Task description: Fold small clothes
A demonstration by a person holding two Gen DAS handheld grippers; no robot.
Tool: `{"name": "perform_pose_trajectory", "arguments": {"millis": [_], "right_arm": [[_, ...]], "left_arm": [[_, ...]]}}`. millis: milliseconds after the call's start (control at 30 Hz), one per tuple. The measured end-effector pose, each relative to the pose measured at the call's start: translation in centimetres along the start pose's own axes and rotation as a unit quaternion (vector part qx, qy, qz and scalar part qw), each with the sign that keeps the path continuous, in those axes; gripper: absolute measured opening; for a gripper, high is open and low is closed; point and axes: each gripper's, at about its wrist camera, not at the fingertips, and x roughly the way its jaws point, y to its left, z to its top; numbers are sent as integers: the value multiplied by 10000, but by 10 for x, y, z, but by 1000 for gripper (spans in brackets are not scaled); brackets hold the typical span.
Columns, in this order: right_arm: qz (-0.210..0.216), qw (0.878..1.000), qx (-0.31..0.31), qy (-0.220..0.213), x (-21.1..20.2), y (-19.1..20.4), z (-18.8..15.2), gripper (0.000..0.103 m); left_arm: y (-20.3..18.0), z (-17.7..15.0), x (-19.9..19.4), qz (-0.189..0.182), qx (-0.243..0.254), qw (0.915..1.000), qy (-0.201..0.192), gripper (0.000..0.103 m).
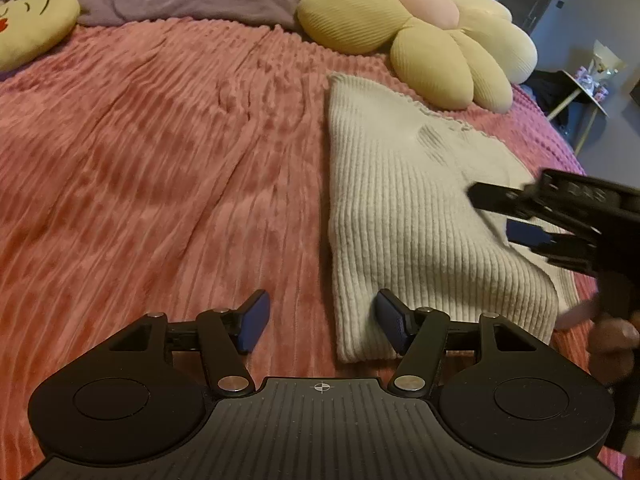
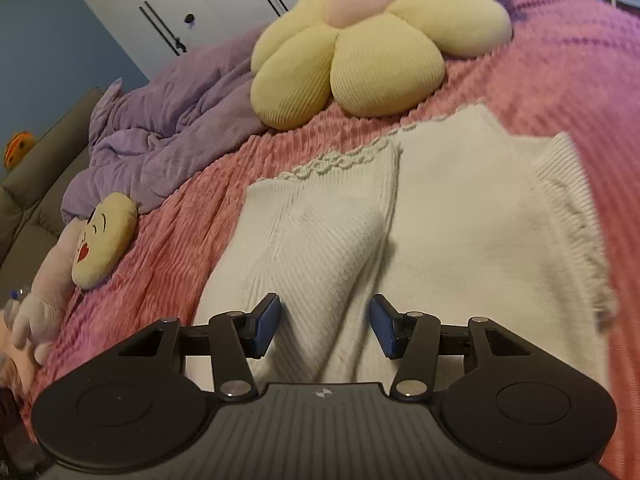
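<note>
Although the cream ribbed knit garment (image 1: 404,208) already lies partly folded on the pink bedspread (image 1: 160,160), with one panel turned over the middle and a ridge of doubled cloth running along it, the job looks only part done: the far scalloped edge and the ribbed cuff at the right are not yet squared up, so at least one more fold seems left. It sits just in front of the yellow flower cushion (image 1: 412,32), well apart from the face pillow (image 1: 32,20) and the purple blanket (image 2: 168,128). In the left wrist view its long axis runs from the near edge of the bed away toward the flower cushion, narrow end far. The left gripper (image 1: 320,320) hovers at the garment's near left corner, jaws parted and empty. The right gripper (image 2: 325,326) has jaws about half open, straddling the raised fold without pressing it
</note>
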Motion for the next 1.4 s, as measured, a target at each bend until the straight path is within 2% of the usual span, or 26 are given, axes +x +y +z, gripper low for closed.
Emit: {"name": "perform_pose_trajectory", "arguments": {"millis": [33,67,100,133,200,267,333,367,467,500,533,567,633,667,700,767,833,867,900,967,1067,1233,1300,1333,1400], "right_arm": [[35,10000,45,52,5,0,1,48],[42,10000,68,56,9,0,2,29],[59,10000,-19,11,10,3,2,17],[52,9997,-232,0,10,9,3,15],[-317,9936,-1058,-254,1,30,4,13],[-772,9730,-2038,-760,-15,52,1,13],[-1515,9341,-2947,-1327,-28,68,-7,13],[-1781,9202,-3171,-1449,-30,70,-9,13],[-2175,9064,-3346,-1385,-27,58,-11,13],[-2340,8963,-3530,-1315,-22,54,-15,13],[-2441,8913,-3619,-1229,-17,49,-18,13],[-2500,8910,-3616,-1133,-13,44,-20,13],[-2630,8911,-3553,-1029,-8,33,-23,14],[-2635,8938,-3501,-954,-5,28,-24,15],[-2577,9015,-3382,-809,-5,22,-22,15],[-2307,9296,-2775,-758,-15,9,-16,19],[-1681,9706,-1524,-805,-41,-15,-7,25],[-1300,9837,-886,-870,-57,-30,-6,28],[-1026,9890,-507,-935,-69,-42,-10,30],[-716,9929,-147,-935,-88,-56,-25,39],[-424,9963,-47,-741,-95,-61,-41,49],[201,9964,666,-491,-79,-73,-36,50],[624,9933,941,-243,-65,-75,-31,52],[692,9924,1004,-139,-60,-76,-30,52],[531,9934,1015,-115,-51,-74,-28,46]], "left_arm": [[0,0,-1,16,19,10000,-8,65],[0,0,-3,27,22,10000,-25,66],[-1,1,-6,39,28,10000,-57,66],[-2,2,-10,44,37,9999,-111,65],[-7,3,-19,99,143,9995,-268,65],[-15,5,-24,88,349,9987,-350,66],[-22,6,-20,64,421,9987,-296,66],[-25,6,-15,59,443,9988,-219,66],[-39,2,-1,24,584,9983,-11,65],[-43,-1,3,25,645,9979,22,65],[-46,-2,6,28,690,9976,27,65],[-48,-5,8,46,721,9974,25,65],[-50,-6,7,27,738,9973,12,65],[-51,-6,7,9,779,9970,10,65],[-51,-7,7,27,814,9967,17,65],[-49,-7,6,22,803,9968,23,65],[-46,-7,6,-6,740,9972,46,66],[-46,-7,6,-21,723,9974,57,66],[-47,-7,6,-23,716,9974,59,66],[-47,-8,5,-3,717,9974,47,66],[-49,-8,5,29,662,9978,65,66],[-51,-9,1,56,620,9980,144,66],[-52,-9,1,61,627,9979,178,67],[-51,-9,1,74,614,9979,188,68],[-52,-9,0,77,600,9980,209,68]]}}
